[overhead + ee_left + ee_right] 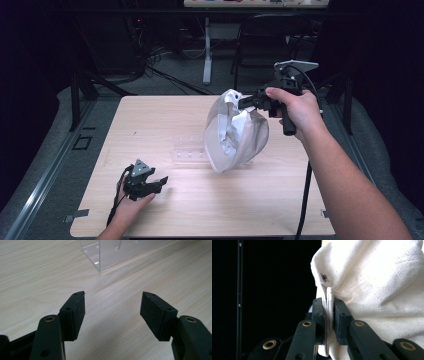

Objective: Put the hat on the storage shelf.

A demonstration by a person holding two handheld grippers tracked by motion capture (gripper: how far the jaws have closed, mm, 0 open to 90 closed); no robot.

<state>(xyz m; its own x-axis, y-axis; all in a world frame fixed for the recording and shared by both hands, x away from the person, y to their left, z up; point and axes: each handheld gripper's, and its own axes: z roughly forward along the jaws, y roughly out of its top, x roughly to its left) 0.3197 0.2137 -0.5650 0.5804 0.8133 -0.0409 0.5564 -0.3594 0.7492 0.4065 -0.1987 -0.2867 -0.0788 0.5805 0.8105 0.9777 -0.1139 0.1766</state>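
Nearest the table's (pixel 150 120) front edge, the left claw (pixel 159 183) rests low with jaws spread wide and bare wood all around. Beyond it stands a clear plastic stand (pixel 189 149). Past that, the right claw (pixel 248 101) is clamped on a fold of the white cloth bag (pixel 235 132), which hangs above the table's middle.

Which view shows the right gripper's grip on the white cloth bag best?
The right gripper view: the right gripper has both pads shut on a folded edge of the white cloth bag, seen close up. The high view shows the whole bag hanging from that gripper above the table, but the pinch is small. The left gripper view shows none of the bag.
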